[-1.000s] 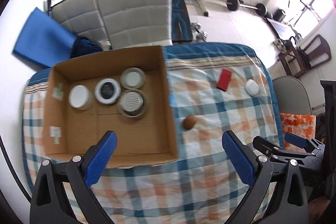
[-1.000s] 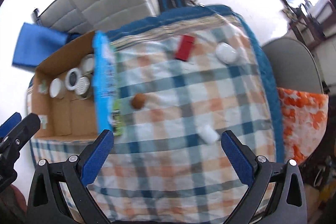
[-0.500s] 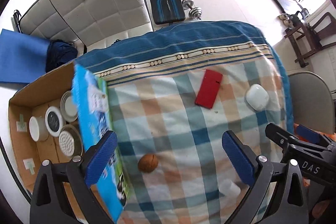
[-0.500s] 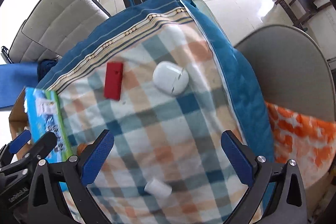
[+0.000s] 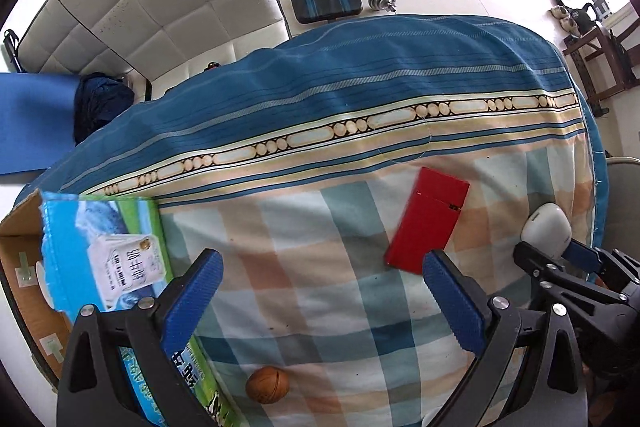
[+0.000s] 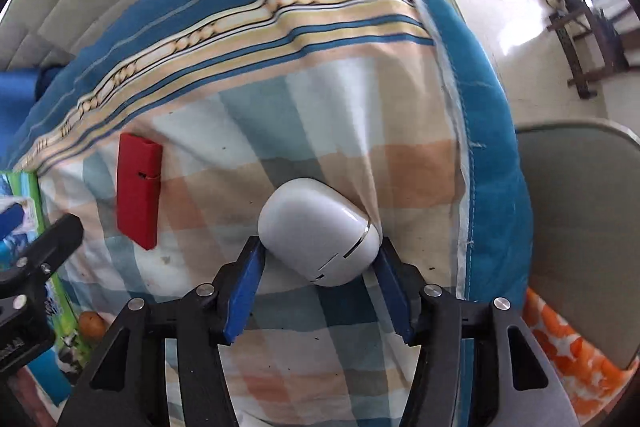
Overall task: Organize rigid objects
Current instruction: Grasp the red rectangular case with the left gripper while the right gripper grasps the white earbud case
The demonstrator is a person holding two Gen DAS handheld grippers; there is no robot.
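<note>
A white rounded case (image 6: 318, 231) lies on the checked tablecloth near the table's right edge. My right gripper (image 6: 318, 259) has its blue fingers against both sides of the case. The case also shows in the left wrist view (image 5: 546, 229), behind the right gripper. A flat red box (image 5: 428, 225) lies on the cloth; in the right wrist view it (image 6: 138, 189) is left of the case. My left gripper (image 5: 320, 275) is open and empty above the cloth, its right finger just in front of the red box. A small brown ball (image 5: 267, 385) lies near the front.
A cardboard box (image 5: 24, 267) with a blue and green printed flap (image 5: 104, 259) stands at the table's left end. A grey chair (image 6: 580, 227) with an orange cloth stands beside the right edge. A white padded sofa and gym weights lie beyond the table.
Both grippers have moved forward and down toward the cloth. My right gripper has narrowed from wide open onto the white case. My left gripper has moved right, away from the cardboard box.
</note>
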